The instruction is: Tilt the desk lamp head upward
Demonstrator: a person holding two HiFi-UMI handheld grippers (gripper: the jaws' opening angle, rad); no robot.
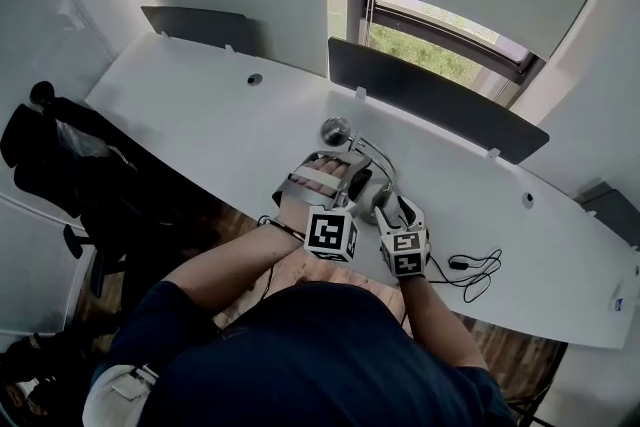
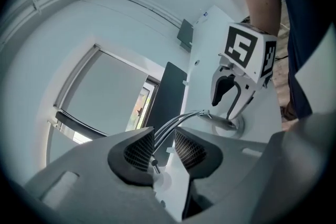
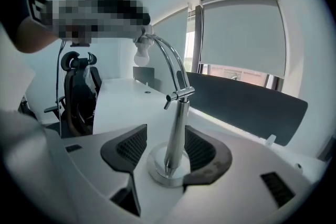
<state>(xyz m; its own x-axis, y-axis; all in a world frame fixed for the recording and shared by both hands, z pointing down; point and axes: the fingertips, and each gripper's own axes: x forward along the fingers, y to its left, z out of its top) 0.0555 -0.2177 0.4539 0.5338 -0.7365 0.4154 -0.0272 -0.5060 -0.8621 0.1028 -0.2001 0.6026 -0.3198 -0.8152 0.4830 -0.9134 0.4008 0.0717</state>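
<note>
A chrome desk lamp stands on the white desk [image 1: 200,105], with its round head [image 1: 337,130] toward the window. My left gripper [image 1: 340,170] is up at the lamp's arched arm. In the left gripper view the thin chrome rods [image 2: 176,122] run between its jaws [image 2: 164,147], which stand apart without pressing. My right gripper [image 1: 392,210] is low at the lamp's foot. Its open jaws [image 3: 167,144] flank the upright post [image 3: 177,123] above the round base [image 3: 157,168], with a gap on each side. The bulb [image 3: 142,56] hangs at the top of the arch.
Dark partition screens [image 1: 430,95] line the desk's far edge below a window with a roller blind. A black cable [image 1: 470,267] lies to the right of the lamp. An office chair draped with dark clothing [image 1: 60,155] stands at the left.
</note>
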